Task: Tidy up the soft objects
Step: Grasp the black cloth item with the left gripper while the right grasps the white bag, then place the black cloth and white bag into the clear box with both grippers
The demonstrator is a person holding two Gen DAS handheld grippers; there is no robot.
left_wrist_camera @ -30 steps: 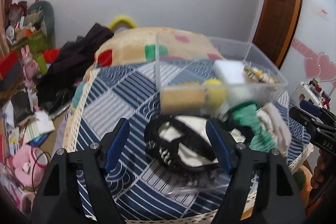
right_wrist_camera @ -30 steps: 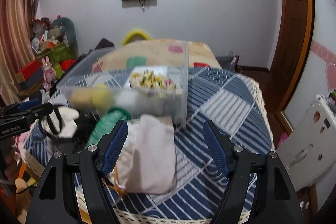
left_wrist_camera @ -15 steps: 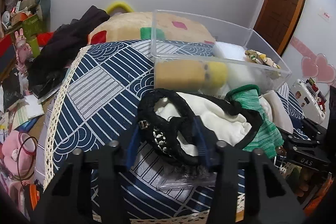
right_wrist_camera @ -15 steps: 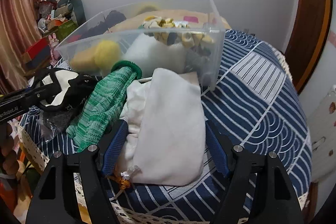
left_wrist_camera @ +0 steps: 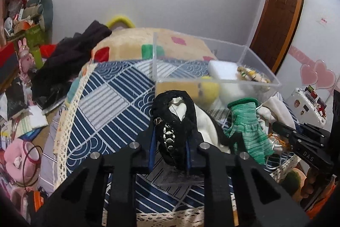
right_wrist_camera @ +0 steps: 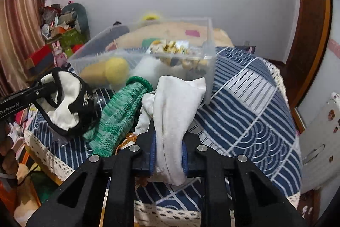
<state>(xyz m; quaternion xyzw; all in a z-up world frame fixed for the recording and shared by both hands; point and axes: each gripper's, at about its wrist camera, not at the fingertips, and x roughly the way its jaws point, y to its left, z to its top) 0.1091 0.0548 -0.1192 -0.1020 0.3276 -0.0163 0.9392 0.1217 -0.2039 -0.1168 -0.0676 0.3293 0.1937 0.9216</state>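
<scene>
Left gripper [left_wrist_camera: 169, 142] clamps black-trimmed white fabric pouch [left_wrist_camera: 174, 120], lifted just before clear plastic bin [left_wrist_camera: 261, 82] | right gripper [right_wrist_camera: 169, 142] pinches white cloth bag [right_wrist_camera: 176, 103] beside green knitted glove [right_wrist_camera: 121, 112] on blue patterned tablecloth [right_wrist_camera: 244, 112]

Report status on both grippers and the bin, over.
Left gripper shut on black-and-white pouch. Right gripper shut on white cloth bag. Green glove loose between them. Clear bin open ahead, path unblocked.
</scene>
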